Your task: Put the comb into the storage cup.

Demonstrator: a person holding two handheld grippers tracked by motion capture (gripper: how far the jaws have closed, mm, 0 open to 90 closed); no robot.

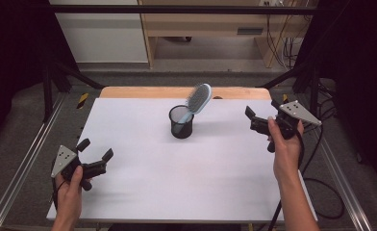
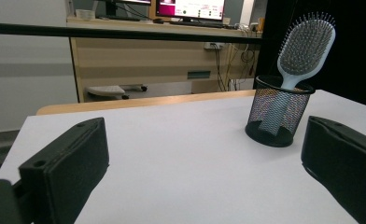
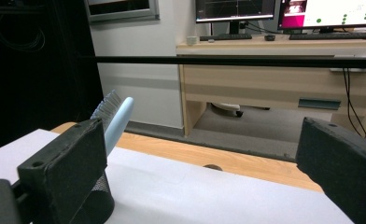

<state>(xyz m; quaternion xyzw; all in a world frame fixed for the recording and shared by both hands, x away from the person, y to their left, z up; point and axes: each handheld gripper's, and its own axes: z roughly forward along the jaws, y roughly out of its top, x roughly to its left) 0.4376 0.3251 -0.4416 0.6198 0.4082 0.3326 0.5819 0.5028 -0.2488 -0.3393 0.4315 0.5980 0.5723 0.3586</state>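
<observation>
A: Start from the high view. Where is everything?

B: The hairbrush [image 1: 199, 97] stands handle-down in the black mesh cup [image 1: 181, 122], its head leaning over the rim toward the right. The cup sits toward the far middle of the counter [image 1: 177, 178]. The right hand-held gripper [image 1: 260, 122] is off to the cup's right, jaws released with nothing between them. The left hand-held gripper [image 1: 96, 155] waits near the front left corner, also released and empty.

A: So what makes the step go well from here?

B: My reading is that the brush is seated and the right hand is clearing out. I'd keep that gripper wide and draw it sideways, level, so a jaw cannot clip the leaning head and tip the light cup.

A: What does the left gripper view add?

B: It looks low across the counter. There the hairbrush [image 2: 302, 51] shows its bristle face, and through the mesh cup [image 2: 279, 114] you can see the handle reaching down close to the base. The high view hides that depth. Both jaws stand wide with bare counter between them.

A: And the right gripper view?

B: It catches the hairbrush [image 3: 117, 116] edge-on, pale back and bristles peeking above the left jaw, with the mesh cup [image 3: 99, 200] mostly behind that jaw. That tells you how close the jaw passes to the cup, something the overhead angle flattens. The jaws are parted wide and empty.
</observation>
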